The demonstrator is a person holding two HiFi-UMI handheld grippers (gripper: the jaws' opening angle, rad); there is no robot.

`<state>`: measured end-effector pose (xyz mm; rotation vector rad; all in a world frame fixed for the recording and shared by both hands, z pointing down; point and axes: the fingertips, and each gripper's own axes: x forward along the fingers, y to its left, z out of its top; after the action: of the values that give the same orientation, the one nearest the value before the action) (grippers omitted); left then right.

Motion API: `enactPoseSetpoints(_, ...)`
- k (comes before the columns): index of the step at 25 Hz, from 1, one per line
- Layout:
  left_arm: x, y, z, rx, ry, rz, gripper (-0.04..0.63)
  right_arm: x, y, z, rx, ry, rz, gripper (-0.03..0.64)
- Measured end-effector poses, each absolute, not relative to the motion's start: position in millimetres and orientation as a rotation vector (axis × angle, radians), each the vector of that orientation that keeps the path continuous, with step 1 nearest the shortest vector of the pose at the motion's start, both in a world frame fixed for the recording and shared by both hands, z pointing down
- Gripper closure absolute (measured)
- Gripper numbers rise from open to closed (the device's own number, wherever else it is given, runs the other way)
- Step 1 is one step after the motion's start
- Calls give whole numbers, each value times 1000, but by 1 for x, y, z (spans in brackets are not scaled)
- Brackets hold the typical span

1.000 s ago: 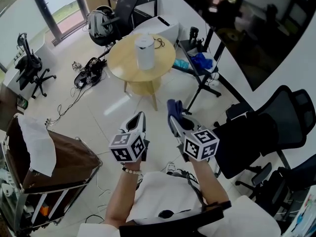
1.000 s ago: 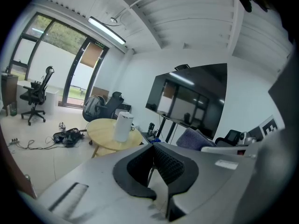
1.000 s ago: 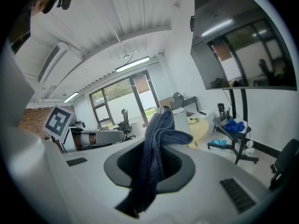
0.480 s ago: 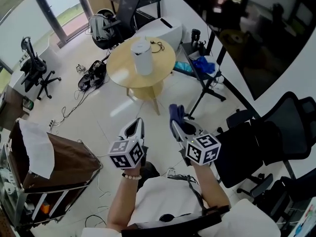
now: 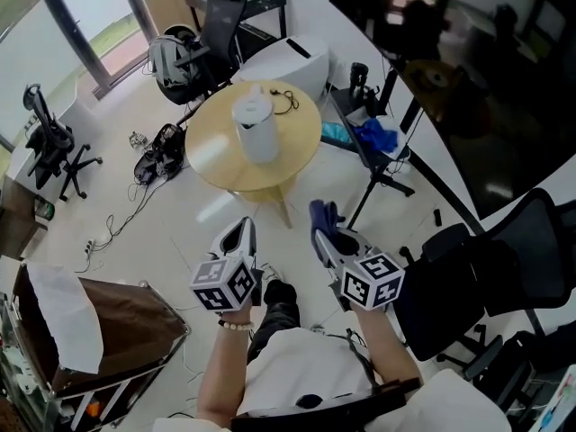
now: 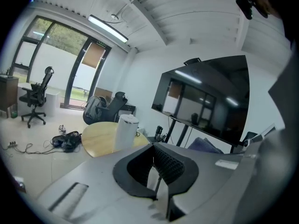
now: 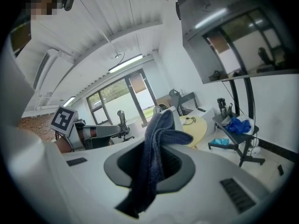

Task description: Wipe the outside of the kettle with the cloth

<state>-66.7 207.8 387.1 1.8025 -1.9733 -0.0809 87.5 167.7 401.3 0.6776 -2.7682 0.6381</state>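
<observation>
The white kettle (image 5: 255, 129) stands upright on a round wooden table (image 5: 288, 156) some way ahead of both grippers. My left gripper (image 5: 237, 235) is held in the air, shut with nothing between its jaws. In the left gripper view (image 6: 153, 160) its closed jaws point toward the kettle (image 6: 126, 132). My right gripper (image 5: 322, 223) is beside it, shut on a dark blue cloth (image 5: 319, 214). The cloth (image 7: 159, 129) hangs from the closed jaws in the right gripper view and hides most of the kettle (image 7: 177, 119) behind it.
A black stand (image 5: 378, 147) with blue items stands right of the table. Bags and cables (image 5: 162, 147) lie on the floor to its left. A black office chair (image 5: 468, 277) is at my right, a brown cart (image 5: 117, 322) at my left. A large screen (image 6: 205, 104) is on the wall.
Both grippers have moved forward toward the table, side by side, and the table and kettle look nearer. The right gripper keeps hold of the cloth.
</observation>
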Motion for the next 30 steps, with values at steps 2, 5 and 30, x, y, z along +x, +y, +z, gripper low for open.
enactPoseSetpoints(2, -88, 180, 388, 1824, -1967, -61, 595, 71, 144, 402, 694, -2759, 642, 552)
enactPoseSetpoints(5, -125, 140, 389, 1845, -1953, -42, 588, 43, 105, 399, 722, -2754, 654, 554)
enactPoseSetpoints(30, -259, -101, 446, 1947, -1663, 345, 295, -90, -104, 407, 424, -2728, 900, 554)
